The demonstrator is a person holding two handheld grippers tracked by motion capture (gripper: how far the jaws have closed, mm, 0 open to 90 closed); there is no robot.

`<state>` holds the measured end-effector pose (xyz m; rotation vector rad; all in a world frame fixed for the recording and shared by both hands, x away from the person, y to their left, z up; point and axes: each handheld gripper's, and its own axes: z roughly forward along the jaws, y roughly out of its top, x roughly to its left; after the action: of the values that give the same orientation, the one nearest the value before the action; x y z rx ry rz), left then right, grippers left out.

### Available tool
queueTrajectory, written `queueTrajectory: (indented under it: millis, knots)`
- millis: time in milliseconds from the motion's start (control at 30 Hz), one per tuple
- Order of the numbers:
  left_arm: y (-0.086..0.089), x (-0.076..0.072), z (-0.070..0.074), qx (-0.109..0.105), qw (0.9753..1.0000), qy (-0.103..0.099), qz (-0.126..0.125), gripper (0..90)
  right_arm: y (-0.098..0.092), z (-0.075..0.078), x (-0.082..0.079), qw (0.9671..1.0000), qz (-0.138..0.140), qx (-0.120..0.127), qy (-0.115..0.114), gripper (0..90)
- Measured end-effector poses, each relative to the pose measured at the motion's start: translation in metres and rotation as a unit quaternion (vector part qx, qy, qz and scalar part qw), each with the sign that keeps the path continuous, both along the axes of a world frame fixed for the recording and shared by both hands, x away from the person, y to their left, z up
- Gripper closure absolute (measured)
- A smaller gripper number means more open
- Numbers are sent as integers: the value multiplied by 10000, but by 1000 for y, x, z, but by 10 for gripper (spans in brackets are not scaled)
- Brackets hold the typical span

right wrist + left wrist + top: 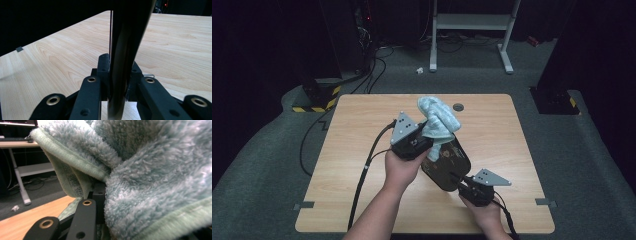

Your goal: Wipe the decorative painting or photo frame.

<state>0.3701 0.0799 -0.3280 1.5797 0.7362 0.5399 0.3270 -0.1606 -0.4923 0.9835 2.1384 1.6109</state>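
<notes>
Left gripper [428,134]: your jaws are clamped on the fluffy pale-blue cloth [438,120], which bunches up beyond the fingertips and spills over them in the left gripper view [155,182].
Right gripper [460,180]: your jaws are pinched tight on the near edge of the dark tray [447,162]; in the right gripper view the tray's thin edge [125,50] stands straight up between the fingers.
Tray: tilted, running from your right fingertips up to the left ones, the cloth touching its far end.
Table [362,130]: light wood, below both grippers.
</notes>
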Motion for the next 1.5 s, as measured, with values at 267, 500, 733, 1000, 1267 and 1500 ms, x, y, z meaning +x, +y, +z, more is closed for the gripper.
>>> queueTrajectory:
  millis: [267, 500, 733, 1000, 1267, 1500]
  knots:
    - [-19, 24, 5, 205, 9997, 148, -33, 703, 0, 0, 0, 10000, 16, -51, -41, 776]
    - [-17, 32, -4, 221, 9995, 217, -16, 709, 0, 0, 0, 10000, 1, -63, -64, 775]
    - [-4, 42, -9, 222, 9990, 370, 148, 711, 0, 0, 0, 9999, 10, -88, -61, 775]
    - [12, 52, -23, 168, 9983, 525, 212, 716, 0, 0, 0, 9999, 20, -110, -90, 775]
    - [25, 59, -46, 240, 9962, 792, 274, 719, -1, -1, 0, 9999, 11, -105, -87, 775]
    - [35, 64, -69, 299, 9940, 999, 341, 719, -1, -1, 0, 9999, 6, -99, -74, 775]
